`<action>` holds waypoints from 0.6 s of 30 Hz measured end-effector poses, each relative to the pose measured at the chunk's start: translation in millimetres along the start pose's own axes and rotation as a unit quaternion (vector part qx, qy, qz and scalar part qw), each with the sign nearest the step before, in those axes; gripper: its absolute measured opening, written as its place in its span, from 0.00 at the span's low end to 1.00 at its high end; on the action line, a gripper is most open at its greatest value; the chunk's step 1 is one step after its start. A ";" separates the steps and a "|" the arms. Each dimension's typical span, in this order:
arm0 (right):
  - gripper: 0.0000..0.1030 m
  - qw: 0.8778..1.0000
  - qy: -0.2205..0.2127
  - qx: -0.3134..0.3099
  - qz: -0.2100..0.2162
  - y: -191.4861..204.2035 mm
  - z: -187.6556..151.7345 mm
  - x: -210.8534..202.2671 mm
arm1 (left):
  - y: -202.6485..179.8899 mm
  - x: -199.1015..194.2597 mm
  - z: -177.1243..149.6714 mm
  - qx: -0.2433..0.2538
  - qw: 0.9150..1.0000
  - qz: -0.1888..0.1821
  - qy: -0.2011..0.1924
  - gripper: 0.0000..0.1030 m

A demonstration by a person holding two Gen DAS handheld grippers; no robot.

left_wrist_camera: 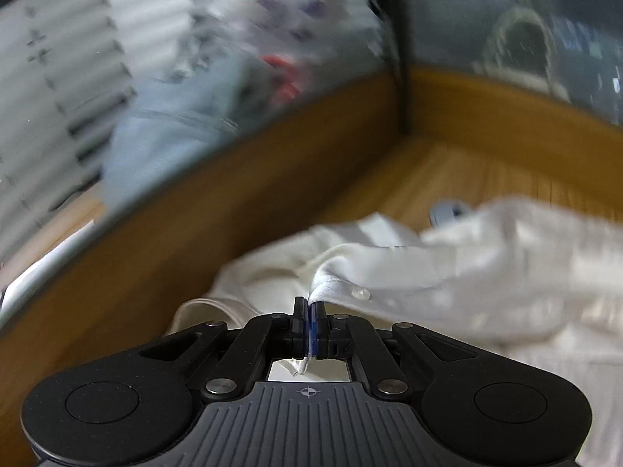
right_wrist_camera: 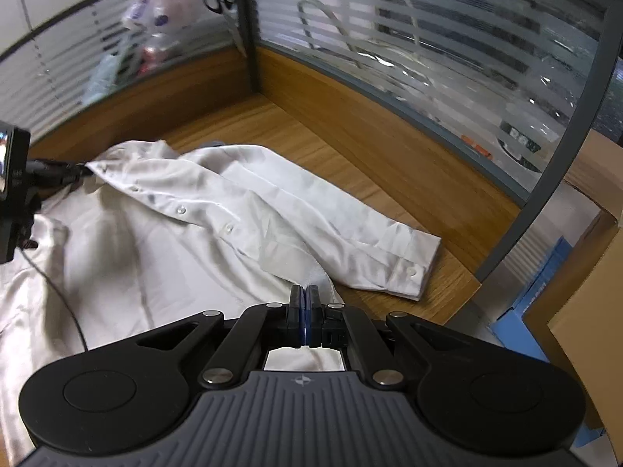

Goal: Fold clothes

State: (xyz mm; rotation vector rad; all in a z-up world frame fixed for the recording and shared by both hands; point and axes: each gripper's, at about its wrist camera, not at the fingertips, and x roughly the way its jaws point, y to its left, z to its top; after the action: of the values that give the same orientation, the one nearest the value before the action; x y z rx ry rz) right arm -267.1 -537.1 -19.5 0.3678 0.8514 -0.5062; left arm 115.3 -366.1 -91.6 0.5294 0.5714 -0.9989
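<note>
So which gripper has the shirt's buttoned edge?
The left gripper, shut on it beside a button; the right gripper is at the shirt's plain lower cloth.

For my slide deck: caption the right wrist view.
Right gripper pinches the white shirt's hem on a wooden desk.

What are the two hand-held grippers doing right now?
Left hand-held gripper: shut on the white shirt.
Right hand-held gripper: shut on the white shirt.

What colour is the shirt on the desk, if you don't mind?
White; the shirt shows best in the right wrist view.
</note>
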 end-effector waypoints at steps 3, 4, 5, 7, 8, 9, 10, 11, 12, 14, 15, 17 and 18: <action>0.00 0.999 0.004 -0.006 0.033 9.5 -5.1 -20.9 | 21.9 -23.8 7.1 -0.029 1.000 -0.001 -0.010 0.03; 0.00 0.999 0.006 -0.007 0.047 14.7 -7.7 -28.7 | 29.3 -31.6 9.0 -0.038 0.999 -0.001 -0.012 0.03; 0.00 0.998 0.011 -0.009 0.061 20.1 -10.7 -35.4 | 35.9 -38.7 9.9 -0.046 0.999 -0.001 -0.013 0.03; 0.00 0.996 0.024 -0.018 0.089 33.5 -17.4 -47.6 | 45.0 -50.3 9.8 -0.055 0.998 0.000 -0.014 0.03; 0.00 0.994 0.032 -0.026 0.103 40.9 -21.0 -52.7 | 49.8 -54.5 9.2 -0.060 0.998 0.003 -0.013 0.03; 0.00 0.992 0.042 -0.036 0.116 49.3 -25.3 -56.2 | 54.5 -58.7 7.6 -0.064 0.998 0.006 -0.011 0.03; 0.00 0.989 0.052 -0.047 0.130 57.7 -29.4 -59.3 | 58.1 -61.9 4.8 -0.066 0.998 0.010 -0.010 0.03; 0.00 0.986 0.061 -0.057 0.143 66.4 -33.1 -61.3 | 61.4 -65.1 1.8 -0.069 0.997 0.014 -0.009 0.03; 0.00 0.983 0.070 -0.068 0.157 75.1 -36.8 -63.3 | 63.9 -67.7 -1.5 -0.070 0.997 0.018 -0.006 0.03; 0.00 0.975 0.087 -0.089 0.183 93.3 -45.8 -65.7 | 68.1 -69.0 -8.6 -0.074 0.997 0.028 0.001 0.03; 0.00 0.971 0.094 -0.099 0.194 101.5 -50.1 -66.1 | 69.1 -68.9 -12.1 -0.076 0.997 0.030 0.005 0.03; 0.00 0.963 0.111 -0.118 0.217 117.5 -57.3 -64.9 | 70.9 -65.5 -19.2 -0.078 0.996 0.034 0.016 0.04; 0.01 0.959 0.117 -0.127 0.224 124.2 -60.7 -63.3 | 70.6 -63.6 -24.1 -0.073 0.996 0.037 0.022 0.04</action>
State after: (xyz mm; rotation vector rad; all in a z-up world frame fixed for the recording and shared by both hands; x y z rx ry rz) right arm -270.0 -387.3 6.6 0.3745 1.0124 0.0714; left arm 146.1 -279.9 -56.7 0.4392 0.6542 -0.8705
